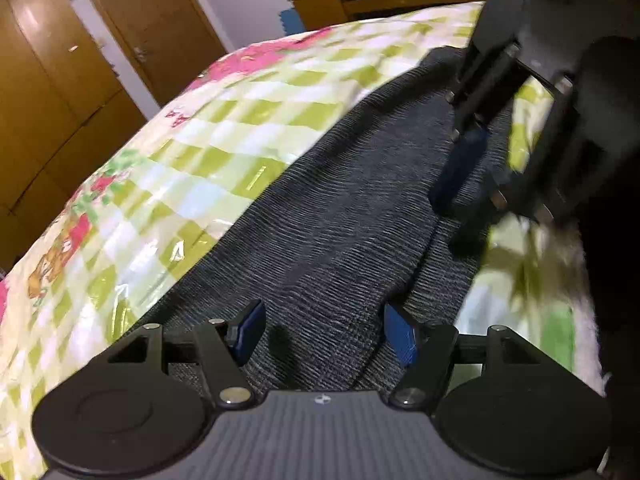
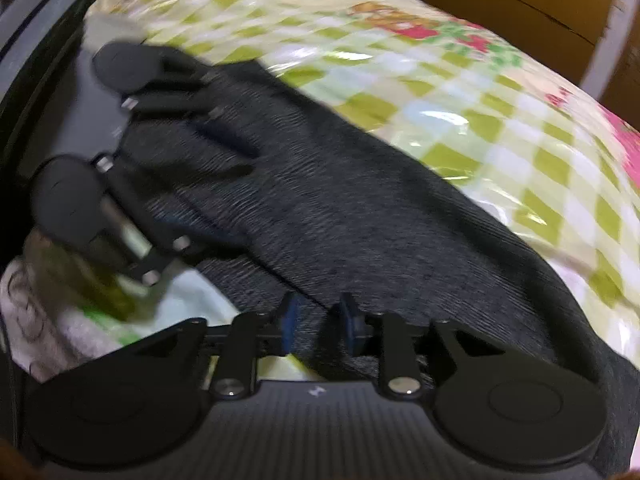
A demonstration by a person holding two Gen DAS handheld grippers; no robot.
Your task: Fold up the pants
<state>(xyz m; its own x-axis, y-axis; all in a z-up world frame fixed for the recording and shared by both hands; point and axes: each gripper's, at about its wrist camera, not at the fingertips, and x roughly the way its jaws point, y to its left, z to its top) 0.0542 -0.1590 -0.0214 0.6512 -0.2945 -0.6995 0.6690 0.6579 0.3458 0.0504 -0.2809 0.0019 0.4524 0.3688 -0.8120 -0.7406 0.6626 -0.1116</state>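
Dark grey ribbed fabric is what the pants [image 1: 340, 200] are made of; they are laid lengthwise, already doubled along their length, on a bed covered by a glossy green-checked sheet [image 1: 200, 140]. Above the near end of the cloth the left gripper [image 1: 325, 334] is held with its jaws wide and nothing between them. Over the cloth's near edge the right gripper [image 2: 318, 326] is seen with its jaws narrowly parted and no fabric pinched. For a clean crosswise fold, both layers should be caught together at matching corners, and the end should be lifted evenly so that no crease is dragged in.
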